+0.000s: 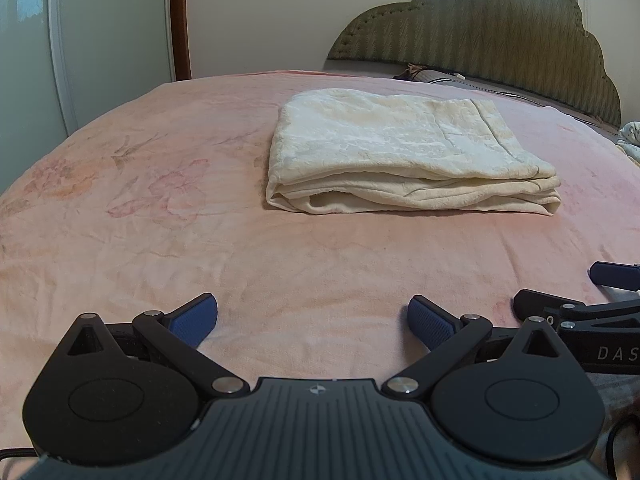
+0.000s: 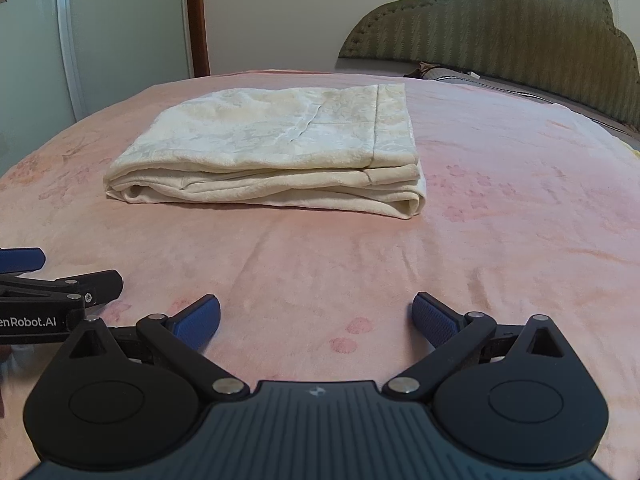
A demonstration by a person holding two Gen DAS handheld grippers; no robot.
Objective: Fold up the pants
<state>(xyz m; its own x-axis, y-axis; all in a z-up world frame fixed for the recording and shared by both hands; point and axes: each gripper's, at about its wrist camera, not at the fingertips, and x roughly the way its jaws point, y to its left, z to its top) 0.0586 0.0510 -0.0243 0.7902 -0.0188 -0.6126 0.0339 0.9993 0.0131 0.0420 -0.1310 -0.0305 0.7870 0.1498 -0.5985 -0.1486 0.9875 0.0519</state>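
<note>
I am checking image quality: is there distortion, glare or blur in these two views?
Left wrist view: strong fisheye bending, dark corners, the bed edge curves; folded pants sharp. Right wrist view: same bending, the pants sharp, soft even light, faint shadow under them; no glare on either.

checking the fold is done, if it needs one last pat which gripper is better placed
Neither clearly: left gripper and right gripper both sit open, apart from the folded pants. Right seems slightly nearer.
</note>
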